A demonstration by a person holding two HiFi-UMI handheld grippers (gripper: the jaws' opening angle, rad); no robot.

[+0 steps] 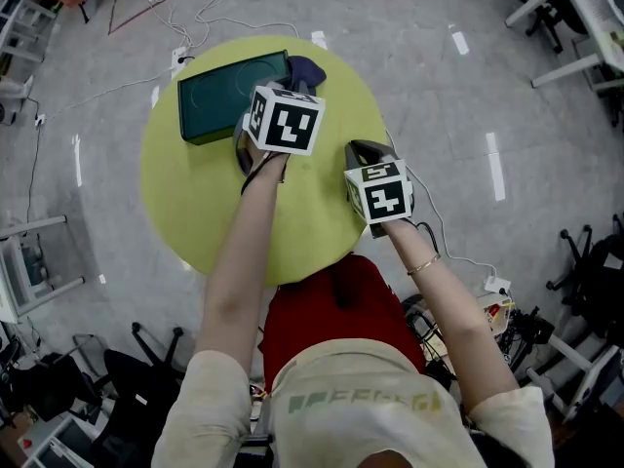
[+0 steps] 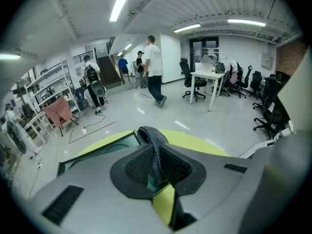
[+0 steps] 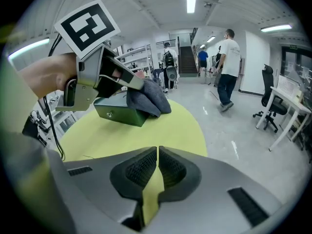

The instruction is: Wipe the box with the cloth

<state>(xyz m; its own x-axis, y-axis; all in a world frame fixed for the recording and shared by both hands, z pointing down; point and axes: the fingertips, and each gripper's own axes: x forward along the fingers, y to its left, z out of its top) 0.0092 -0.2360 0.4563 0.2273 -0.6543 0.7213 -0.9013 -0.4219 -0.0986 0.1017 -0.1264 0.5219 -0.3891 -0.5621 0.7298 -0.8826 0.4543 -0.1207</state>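
Left gripper first: its jaws are pinched on the cloth, a dark grey fold that stands up between the pads and bunches just ahead of them. From my right gripper's camera that bunch lies draped over the near end of the box, which is dark green and flat (a small latch shows on its side). The box sits directly in front of the left gripper, touching the cloth, on the round yellow-green table. My right gripper has its jaws pressed together with only a thin slit between them and nothing in it. I hold it over the table's near edge, to the right of the left gripper and closer to me. From it, the box and cloth lie ahead and to the left, apart from its jaws.
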